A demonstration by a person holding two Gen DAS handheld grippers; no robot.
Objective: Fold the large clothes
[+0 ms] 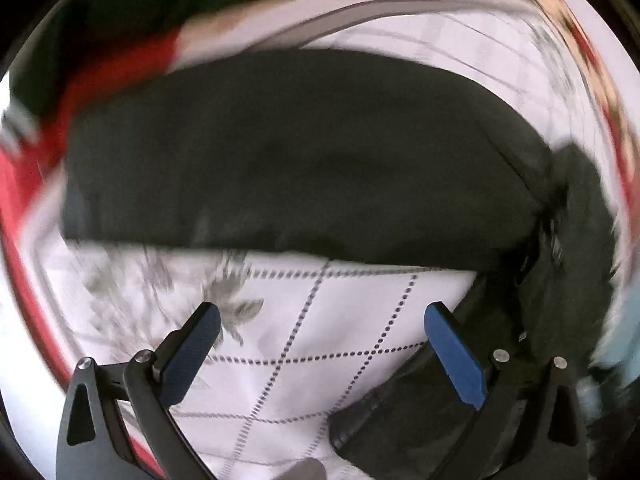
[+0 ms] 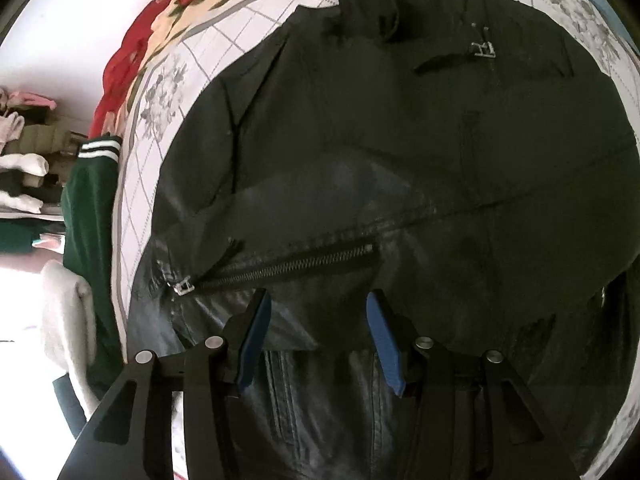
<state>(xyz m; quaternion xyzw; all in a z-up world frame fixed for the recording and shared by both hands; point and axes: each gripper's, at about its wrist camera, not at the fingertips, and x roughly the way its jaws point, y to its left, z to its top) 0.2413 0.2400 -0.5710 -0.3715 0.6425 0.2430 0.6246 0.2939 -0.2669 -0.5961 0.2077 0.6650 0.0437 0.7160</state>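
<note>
Across the white checked bedsheet (image 1: 320, 320) lies the black jacket (image 2: 400, 160), its hem cut off under the right gripper (image 2: 316, 336), whose jaws stand apart, empty, just above the leather. Motion blur smears the left view; the left gripper (image 1: 320, 344) hangs open over bare sheet beside the jacket.

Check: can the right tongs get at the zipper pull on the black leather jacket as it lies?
Probably yes. The right tongs are open and empty, pointing down just short of the black leather jacket's silver zipper pull, which lies exposed on top with nothing covering it.
</note>
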